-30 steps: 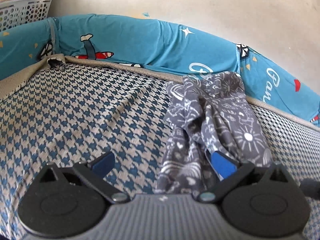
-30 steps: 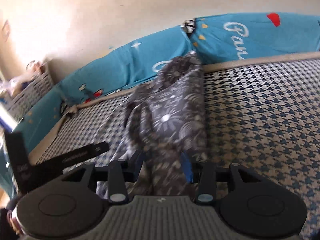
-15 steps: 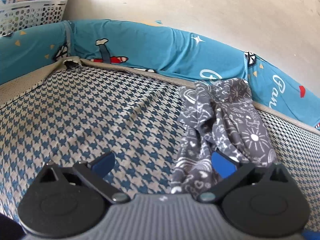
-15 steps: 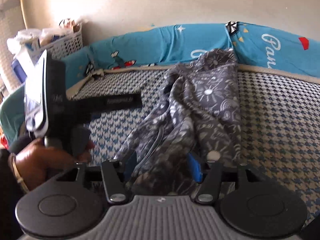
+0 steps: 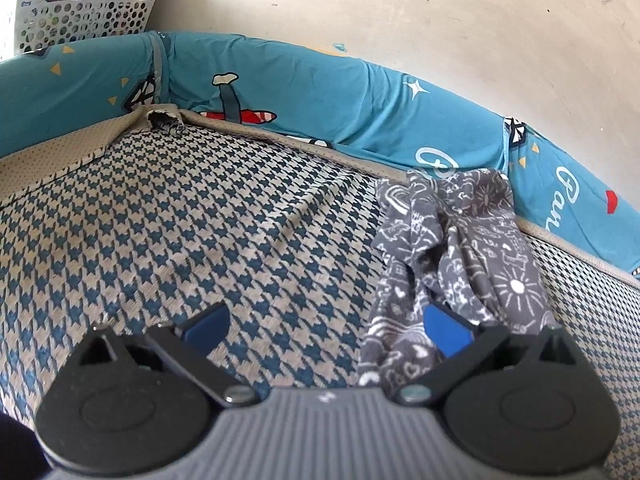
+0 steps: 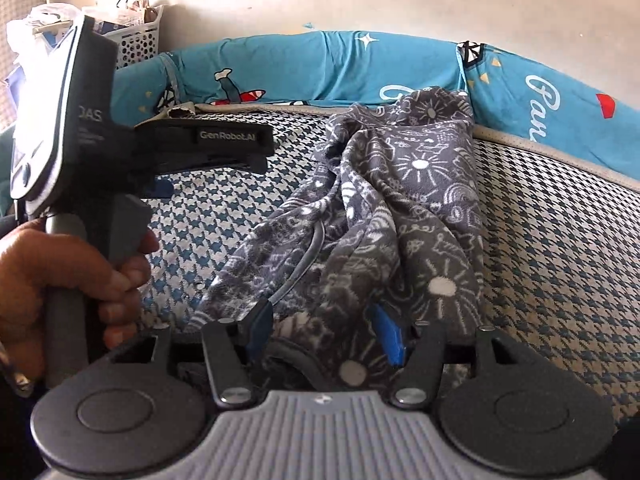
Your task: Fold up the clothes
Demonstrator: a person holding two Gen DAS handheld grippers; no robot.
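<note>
Right gripper: jaws stand fairly wide and have just been opening; the grey patterned garment lies bunched between the blue pads, which do not look pressed on it. Judged a release, so the cloth can settle before a fresh hold.

Left gripper: jaws wide apart, holding nothing. Its right pad sits over the garment's near edge at lower right of the left view; whether it touches the cloth cannot be told. The left pad hangs over bare mattress. In the right view this gripper shows at the left of the frame, gripped by a hand on its handle, just beside the cloth's left edge, probably placed to take that side.

The garment is a crumpled heap, not yet spread or folded, running from the right jaws to the blue bumper cushion along the mattress's far edge. A white laundry basket stands at upper left, against the wall.
</note>
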